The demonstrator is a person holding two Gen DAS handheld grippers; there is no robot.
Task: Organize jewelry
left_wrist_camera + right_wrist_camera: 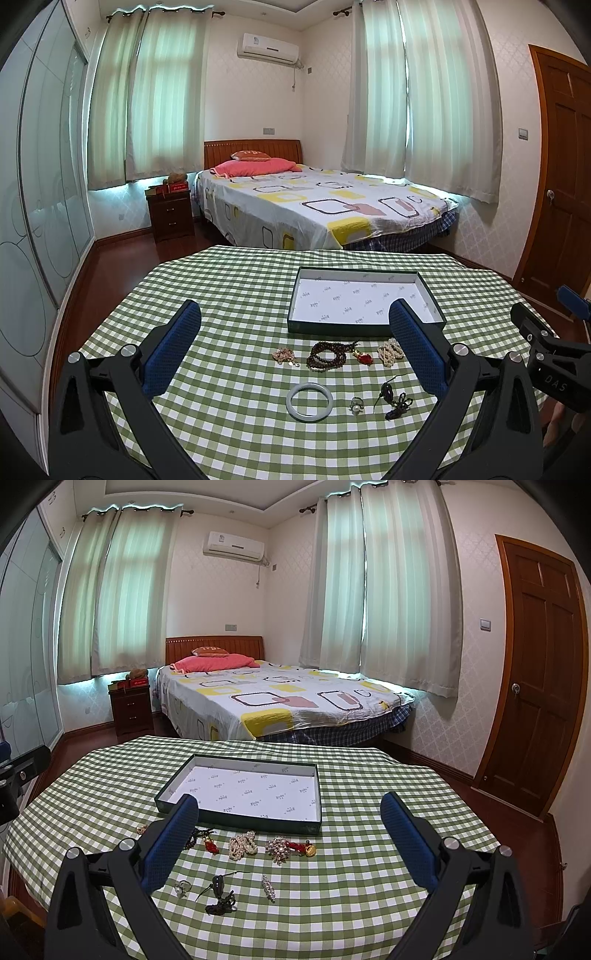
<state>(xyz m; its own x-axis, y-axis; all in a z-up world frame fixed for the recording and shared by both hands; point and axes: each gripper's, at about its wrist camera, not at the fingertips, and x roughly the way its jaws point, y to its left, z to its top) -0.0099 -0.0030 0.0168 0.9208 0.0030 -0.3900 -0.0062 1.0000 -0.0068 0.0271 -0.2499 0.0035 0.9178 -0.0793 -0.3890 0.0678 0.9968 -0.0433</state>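
left gripper (295, 339) and right gripper (290, 823) held wide open and empty above green checked tablecloth (229, 295), jewelry laid in rows just before shallow dark-walled white-lined box (364, 295), pale jade bangle (309, 401), brown bead bracelet (327, 355), pearl strand (242, 844)

One open box (243, 794) is being seen on the checked tablecloth (351, 886). One pale bangle (309, 401), one ring (182, 887), one dark bead strand (327, 355), one pearl strand (242, 844), two brooches (279, 849) (269, 888) and one dark cord pendant (220, 895) are being counted.
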